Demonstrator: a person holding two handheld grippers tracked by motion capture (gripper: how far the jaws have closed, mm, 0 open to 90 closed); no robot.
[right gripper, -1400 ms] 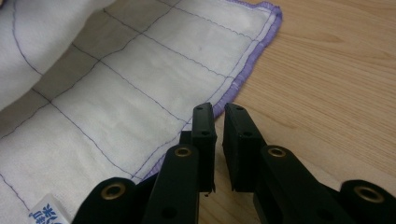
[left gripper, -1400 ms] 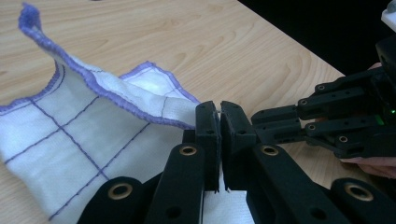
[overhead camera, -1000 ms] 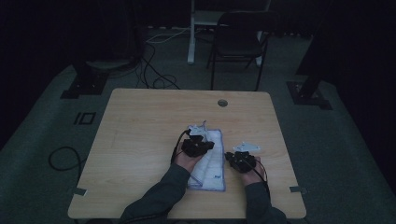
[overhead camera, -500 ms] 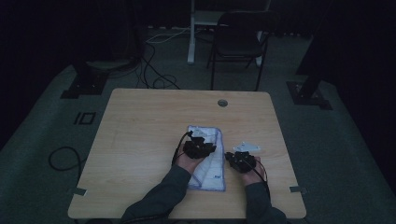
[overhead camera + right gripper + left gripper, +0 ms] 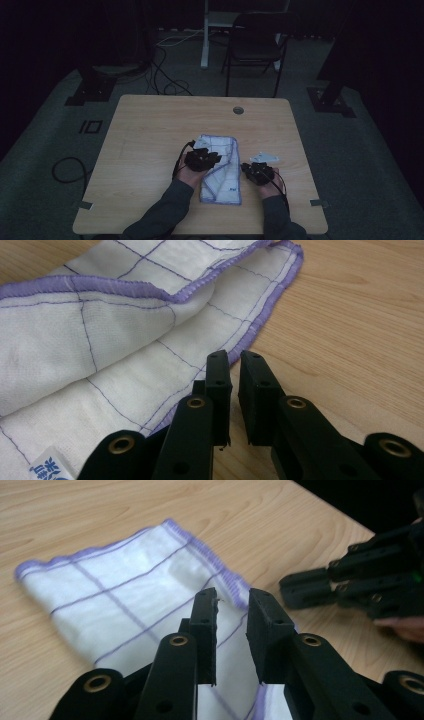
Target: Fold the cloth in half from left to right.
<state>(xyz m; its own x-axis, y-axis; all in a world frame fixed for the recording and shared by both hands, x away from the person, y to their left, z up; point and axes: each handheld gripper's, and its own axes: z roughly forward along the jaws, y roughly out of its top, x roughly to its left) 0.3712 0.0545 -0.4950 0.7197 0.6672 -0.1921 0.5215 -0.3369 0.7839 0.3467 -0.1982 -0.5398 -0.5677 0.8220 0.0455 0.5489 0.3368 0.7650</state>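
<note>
Table [image 5: 150, 130]: one, pale wood, with one round grommet [image 5: 238, 110] near its far edge.
Left gripper [image 5: 201, 159]: one, held in the person's left hand, over the cloth's left part in the high view. In the left gripper view [image 5: 231, 611] its jaws stand a little apart with a narrow gap between them, nothing pinched, their tips over the cloth near its purple hem.
Cloth [image 5: 222, 167]: one, white with thin purple grid lines and a purple stitched border, folded, lying flat on the table's near middle between the two hands. One small printed label [image 5: 50, 467] sits at a corner in the right gripper view. A folded top layer overlaps the lower one [image 5: 125, 320].
Right gripper [image 5: 257, 171]: one, in the person's right hand, just beside the cloth's right edge. In its own view [image 5: 234, 365] the jaws are nearly together, a thin slit left, clamped on nothing, tips at the hem where cloth meets bare wood.
Chair [image 5: 255, 45]: one, dark, on the floor beyond the table.
</note>
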